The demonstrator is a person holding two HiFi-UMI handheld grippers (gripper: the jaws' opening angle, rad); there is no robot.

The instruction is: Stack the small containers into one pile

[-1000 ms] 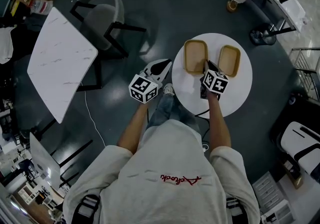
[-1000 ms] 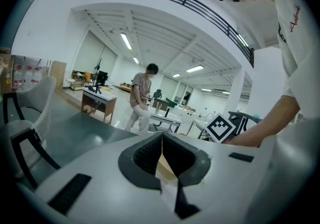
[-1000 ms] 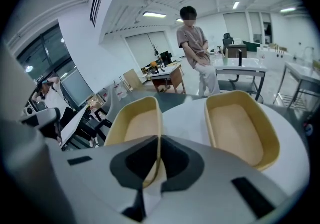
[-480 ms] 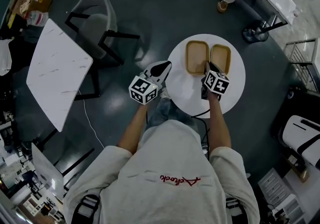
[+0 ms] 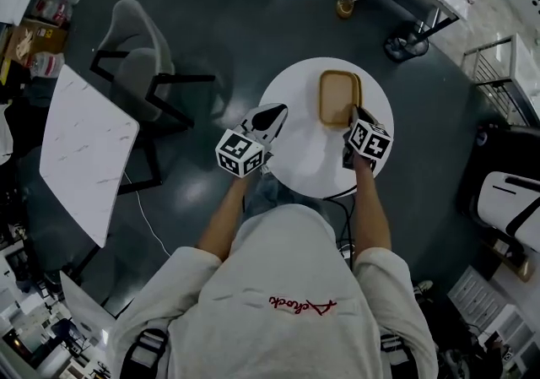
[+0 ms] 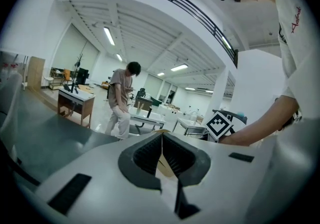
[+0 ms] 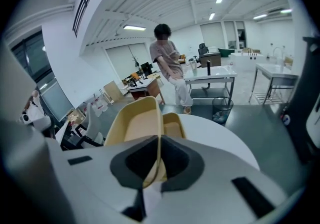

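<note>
On the round white table only one tan container shows in the head view. My right gripper is shut on its near right rim. In the right gripper view the held container tilts up, its rim pinched between the jaws of the right gripper. A second tan container lies just beyond and under it. My left gripper hovers at the table's left edge. In the left gripper view that gripper is shut with nothing held.
A grey chair and a white rectangular table stand to the left. A person stands beyond the round table near desks, and a bin sits on the dark floor. White equipment is at the far right.
Two containers lay side by side before. The right gripper has carried the right one leftward over the left one, so only one shows from above. The left gripper stayed put.
</note>
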